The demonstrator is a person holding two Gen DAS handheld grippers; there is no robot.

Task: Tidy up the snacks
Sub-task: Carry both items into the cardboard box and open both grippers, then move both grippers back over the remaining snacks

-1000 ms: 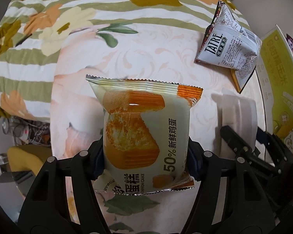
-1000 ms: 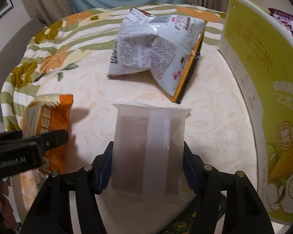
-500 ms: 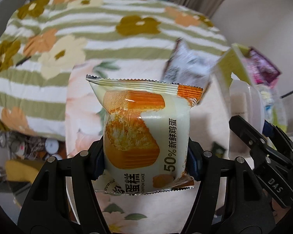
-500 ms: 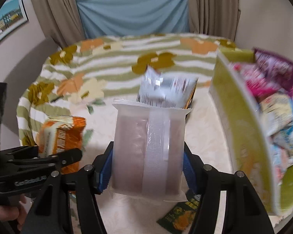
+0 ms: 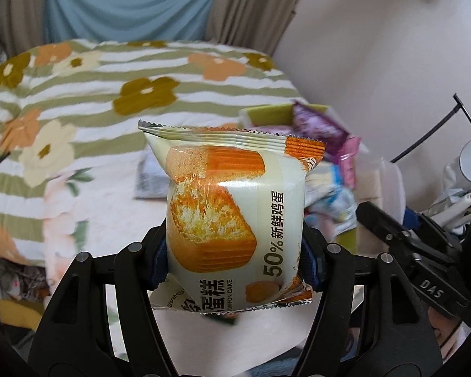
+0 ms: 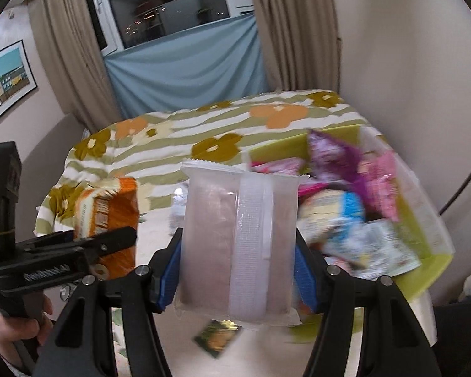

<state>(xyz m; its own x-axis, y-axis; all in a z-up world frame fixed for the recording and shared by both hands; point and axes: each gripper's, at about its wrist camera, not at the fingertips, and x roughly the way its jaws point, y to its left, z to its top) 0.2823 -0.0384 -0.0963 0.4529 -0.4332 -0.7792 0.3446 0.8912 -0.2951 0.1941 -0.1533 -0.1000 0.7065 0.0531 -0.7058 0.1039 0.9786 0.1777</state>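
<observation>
Cake packet (image 5: pixel 235 216) sits clamped in left tongs (image 5: pixel 235 260); frosted packet (image 6: pixel 238 242) clamped in right tongs (image 6: pixel 238 273).

The yellow-green box (image 6: pixel 424 220) at the right is heaped with snack packets (image 6: pixel 354 216) up past its walls, so little room is left inside it. Between the two grippers, the worktop (image 6: pixel 267 352) lies mostly bare, with only a small dark packet (image 6: pixel 218 339) flat on it below the right gripper (image 6: pixel 238 267). To the left, the left gripper (image 6: pixel 103 248) with its orange cake packet (image 6: pixel 110 207) blocks the way, while the flowered bed (image 5: pixel 110 100) behind lies open.
</observation>
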